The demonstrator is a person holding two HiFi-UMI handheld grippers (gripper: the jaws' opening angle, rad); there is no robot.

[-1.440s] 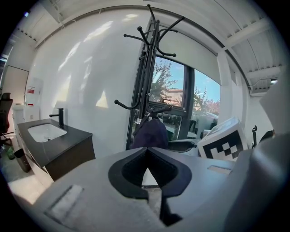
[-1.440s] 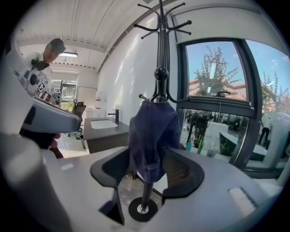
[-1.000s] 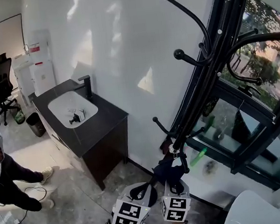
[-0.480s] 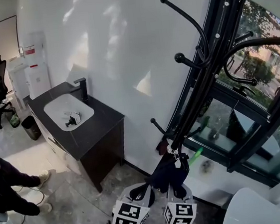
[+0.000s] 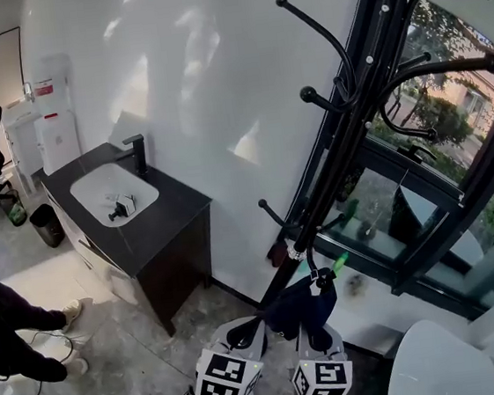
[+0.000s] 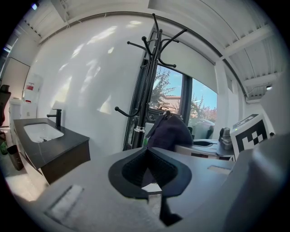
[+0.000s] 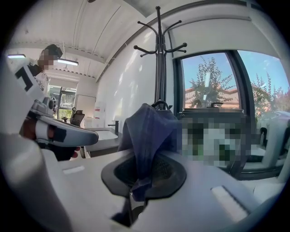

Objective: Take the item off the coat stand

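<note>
Right gripper (image 7: 138, 188): jaws clamped on the lower edge of the dark blue cloth item (image 7: 147, 136), and its own view shows a fold of the fabric pinched between the black pads, with a tail hanging below them. The cloth rises from the pads to a peak at the foot of the coat stand (image 5: 346, 136), where its top meets a small dark hook low on the pole. I cannot tell whether it is looped over that hook or only resting against it. Left gripper (image 6: 149, 170): jaws closed together with nothing between them. It is held just to the left of the right gripper and a little short of the cloth, not touching it. From the head view both marker cubes sit at the bottom edge, side by side, with the cloth bunched directly above them. The stand is black, and its curved, ball-tipped arms fan out near the top of the frame. It stands between the white wall and a dark-framed window (image 5: 444, 178) with trees outside. To the left along the wall is a black vanity cabinet (image 5: 167, 237) with a white basin and a black faucet (image 5: 138, 151). A person (image 5: 10, 330) stands at the far left edge, well apart from the stand. A white chair (image 5: 435, 366) is at the lower right.
</note>
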